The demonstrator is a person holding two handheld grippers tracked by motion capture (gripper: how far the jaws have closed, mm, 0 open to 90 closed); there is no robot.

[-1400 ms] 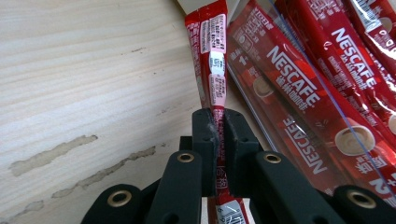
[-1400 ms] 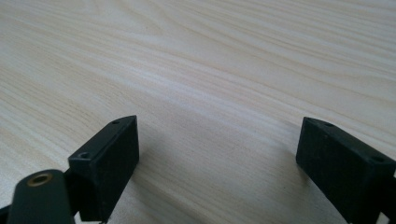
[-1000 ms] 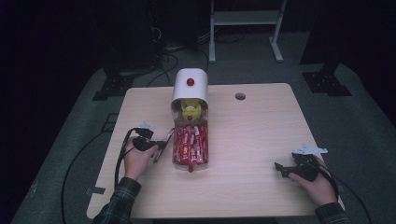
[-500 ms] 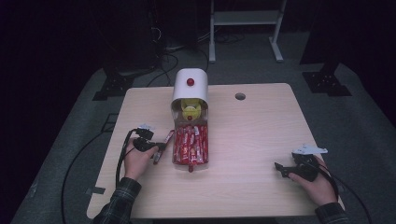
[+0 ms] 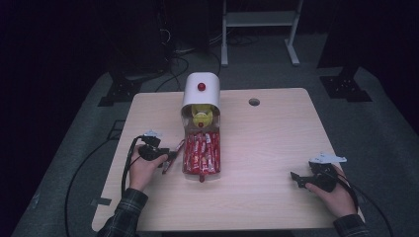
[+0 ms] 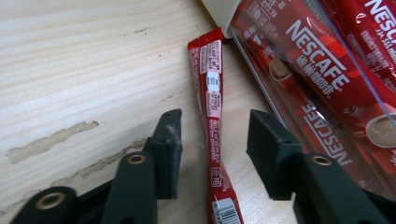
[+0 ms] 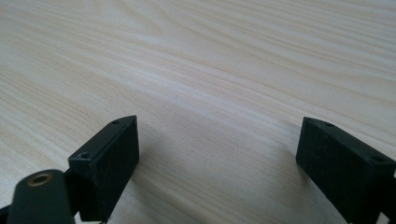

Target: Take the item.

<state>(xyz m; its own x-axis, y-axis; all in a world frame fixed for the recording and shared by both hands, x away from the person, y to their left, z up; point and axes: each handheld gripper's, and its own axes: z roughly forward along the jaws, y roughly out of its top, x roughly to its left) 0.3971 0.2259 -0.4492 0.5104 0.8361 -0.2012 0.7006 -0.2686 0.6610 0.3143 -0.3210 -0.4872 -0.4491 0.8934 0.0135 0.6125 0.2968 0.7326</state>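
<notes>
High view: left hand-held gripper (image 5: 167, 159) sits left of the clear tray (image 5: 187, 165) of red sachets; right hand-held gripper (image 5: 296, 177) rests near-right on the tabletop (image 5: 267, 143).

Left gripper view: jaws, just opening, straddle one loose sachet (image 6: 213, 116) lying beside the tray (pads clear of it).

Right gripper view: jaws wide over bare wood.
</notes>
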